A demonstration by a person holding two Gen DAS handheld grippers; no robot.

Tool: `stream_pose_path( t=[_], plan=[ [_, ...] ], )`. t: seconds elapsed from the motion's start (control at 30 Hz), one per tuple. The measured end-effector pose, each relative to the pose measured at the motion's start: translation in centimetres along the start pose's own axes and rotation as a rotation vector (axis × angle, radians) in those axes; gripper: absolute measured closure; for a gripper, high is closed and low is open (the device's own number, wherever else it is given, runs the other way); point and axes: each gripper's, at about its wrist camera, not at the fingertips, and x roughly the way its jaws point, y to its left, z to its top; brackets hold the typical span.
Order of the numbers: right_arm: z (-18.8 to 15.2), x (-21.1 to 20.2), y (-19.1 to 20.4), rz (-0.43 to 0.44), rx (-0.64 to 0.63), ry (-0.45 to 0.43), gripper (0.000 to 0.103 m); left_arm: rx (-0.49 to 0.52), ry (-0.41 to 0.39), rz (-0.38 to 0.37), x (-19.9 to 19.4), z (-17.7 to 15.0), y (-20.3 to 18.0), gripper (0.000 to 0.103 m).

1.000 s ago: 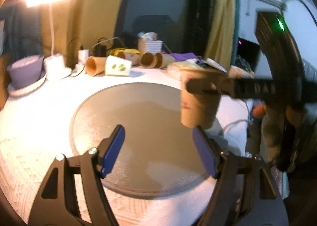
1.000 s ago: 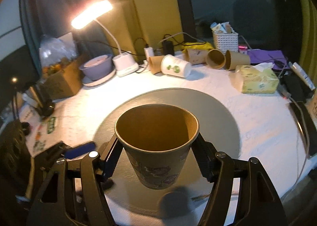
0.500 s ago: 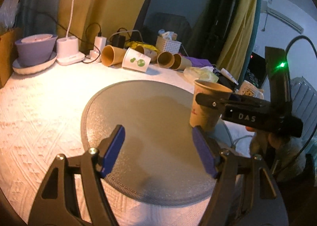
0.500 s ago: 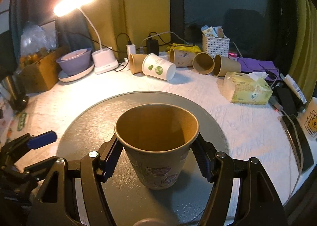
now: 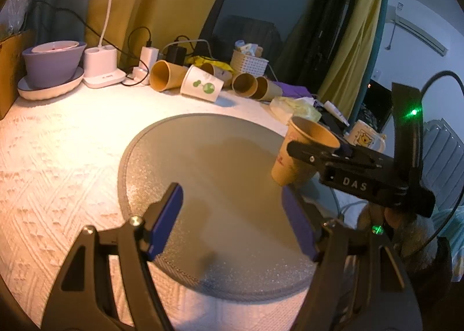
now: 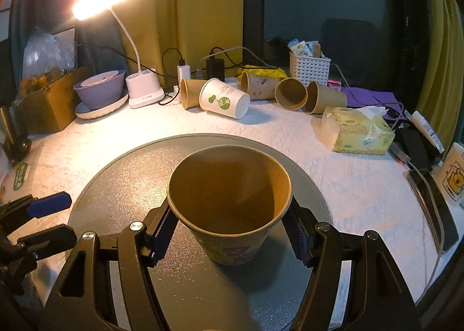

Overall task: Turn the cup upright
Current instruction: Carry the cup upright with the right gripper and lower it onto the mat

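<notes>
The worktop carries a round grey mat spread beneath and ahead of both sets of jaws. The right gripper has its jaws clamped on the sides of the brown paper cup, mouth up, base at or just above the mat near its right edge; contact cannot be told. The left gripper hangs with jaws wide and nothing between them, the cup ahead and to their right. Judging by this, the flip is done; setting down and letting go remain.
</notes>
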Motion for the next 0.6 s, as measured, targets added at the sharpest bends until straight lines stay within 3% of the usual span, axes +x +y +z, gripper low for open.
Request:
stream_pose_path(
  t=[0.23, 0.3, 0.6],
  plan=[
    [-0.5, -0.2, 0.0, -0.011, 0.006, 0.012, 0.031, 0.006, -0.001, 0.004, 0.0, 0.0, 0.1, 0.03],
    [-0.7, -0.3, 0.0, -0.006, 0.008, 0.015, 0.028, 0.007, -0.004, 0.006, -0.1, 0.1, 0.1, 0.022],
    [-1.4, -1.2, -0.1, -0.001, 0.021, 0.021, 0.027, 0.018, -0.022, 0.032, -0.7, 0.0, -0.2, 0.021]
  ],
)
